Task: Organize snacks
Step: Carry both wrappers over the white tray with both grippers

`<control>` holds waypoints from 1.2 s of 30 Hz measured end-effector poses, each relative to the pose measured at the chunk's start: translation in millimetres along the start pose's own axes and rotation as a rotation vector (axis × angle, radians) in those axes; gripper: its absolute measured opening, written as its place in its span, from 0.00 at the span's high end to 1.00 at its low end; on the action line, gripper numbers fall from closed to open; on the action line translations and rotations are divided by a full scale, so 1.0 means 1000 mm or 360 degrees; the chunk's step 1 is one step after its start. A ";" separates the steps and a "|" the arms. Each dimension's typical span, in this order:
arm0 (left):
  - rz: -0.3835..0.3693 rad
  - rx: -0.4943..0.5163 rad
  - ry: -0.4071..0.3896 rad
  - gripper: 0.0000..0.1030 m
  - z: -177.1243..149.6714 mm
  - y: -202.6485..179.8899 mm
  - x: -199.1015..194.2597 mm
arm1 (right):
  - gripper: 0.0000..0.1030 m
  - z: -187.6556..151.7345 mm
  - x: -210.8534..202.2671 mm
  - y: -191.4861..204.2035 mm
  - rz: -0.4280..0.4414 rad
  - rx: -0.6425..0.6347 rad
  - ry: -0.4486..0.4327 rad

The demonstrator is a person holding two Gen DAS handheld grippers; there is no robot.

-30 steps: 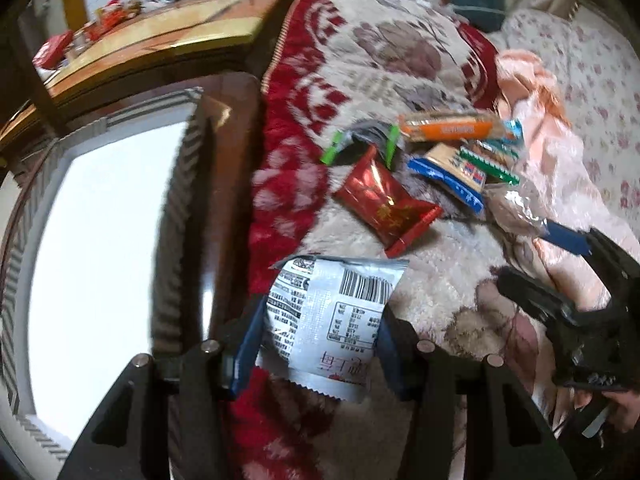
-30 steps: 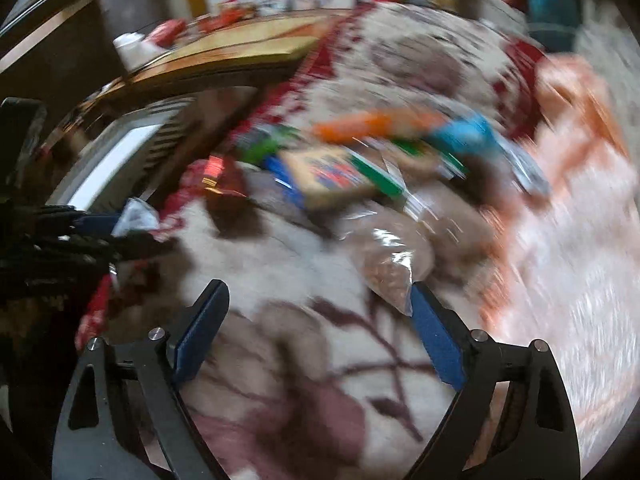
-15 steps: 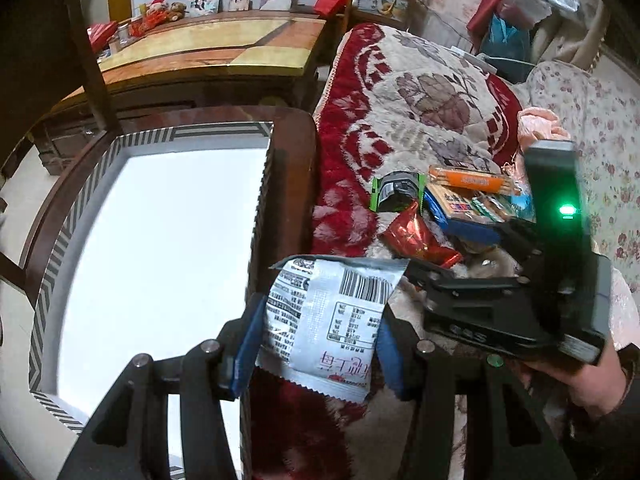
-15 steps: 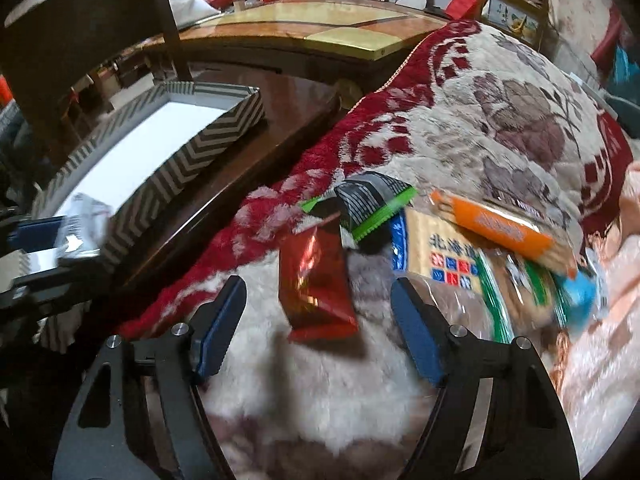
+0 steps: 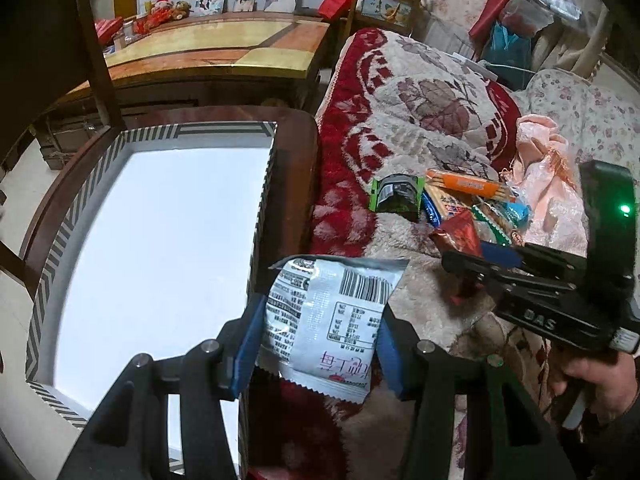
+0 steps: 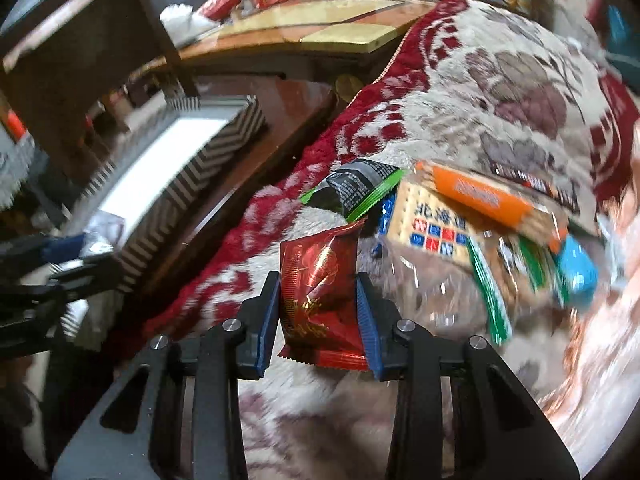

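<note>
My left wrist camera sits just behind my left gripper and looks forward and down along its fingers, close over the edge where the striped box meets the blanket. My right wrist camera sits just behind my right gripper, lower and nearer the blanket, facing the snack pile just ahead. Both views share the box, the pile and the wooden table far beyond. Each camera also catches the other tongs: my right gripper appears right of my left fingers, and my left gripper appears far left of my right fingers.
</note>
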State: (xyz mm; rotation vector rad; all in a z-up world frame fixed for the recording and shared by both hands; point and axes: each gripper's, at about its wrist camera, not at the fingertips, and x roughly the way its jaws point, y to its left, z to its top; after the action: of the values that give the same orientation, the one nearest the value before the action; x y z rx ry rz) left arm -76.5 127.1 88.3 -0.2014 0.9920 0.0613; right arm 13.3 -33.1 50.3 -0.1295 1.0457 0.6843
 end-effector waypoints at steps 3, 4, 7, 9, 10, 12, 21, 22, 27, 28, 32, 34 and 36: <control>0.0013 0.0008 -0.0022 0.47 0.001 -0.002 -0.006 | 0.66 -0.003 -0.011 0.005 0.0021 0.0009 -0.0033; 0.0020 0.0010 -0.0030 0.47 0.001 -0.003 -0.008 | 0.66 -0.004 -0.015 0.008 0.0029 0.0005 -0.0040; 0.0048 0.0014 -0.0065 0.47 0.002 -0.002 -0.016 | 0.66 -0.002 -0.023 0.017 0.0041 -0.0024 -0.0065; 0.0061 0.0010 -0.0081 0.47 0.003 0.000 -0.021 | 0.66 -0.001 -0.029 0.025 0.0058 -0.0043 -0.0079; 0.0070 0.0006 -0.0092 0.47 0.004 0.002 -0.024 | 0.66 0.001 -0.030 0.029 0.0062 -0.0054 -0.0083; 0.0090 -0.0001 -0.0108 0.47 0.005 0.006 -0.029 | 0.66 0.003 -0.033 0.036 0.0070 -0.0079 -0.0091; 0.0169 -0.0083 -0.0148 0.47 0.006 0.036 -0.042 | 0.66 0.020 -0.032 0.075 0.0138 -0.0179 -0.0084; 0.0179 -0.0097 -0.0149 0.47 0.007 0.040 -0.042 | 0.66 0.022 -0.031 0.079 0.0144 -0.0190 -0.0082; 0.0226 -0.0139 -0.0155 0.47 0.006 0.060 -0.043 | 0.66 0.031 -0.026 0.100 0.0178 -0.0250 -0.0071; 0.0236 -0.0149 -0.0154 0.47 0.006 0.064 -0.043 | 0.66 0.032 -0.024 0.103 0.0186 -0.0258 -0.0067; 0.0266 -0.0199 -0.0142 0.47 0.005 0.081 -0.038 | 0.66 0.039 -0.017 0.119 0.0215 -0.0296 -0.0052; 0.0281 -0.0224 -0.0131 0.47 0.005 0.090 -0.034 | 0.66 0.042 -0.012 0.127 0.0231 -0.0318 -0.0040; 0.0293 -0.0243 -0.0119 0.47 0.005 0.097 -0.031 | 0.66 0.045 -0.007 0.134 0.0245 -0.0335 -0.0028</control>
State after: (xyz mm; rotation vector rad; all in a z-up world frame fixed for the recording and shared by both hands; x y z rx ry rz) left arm -103.4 224.1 102.7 -0.2451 0.9298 0.3112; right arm -32.4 87.5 108.0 -0.2262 0.9716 0.9335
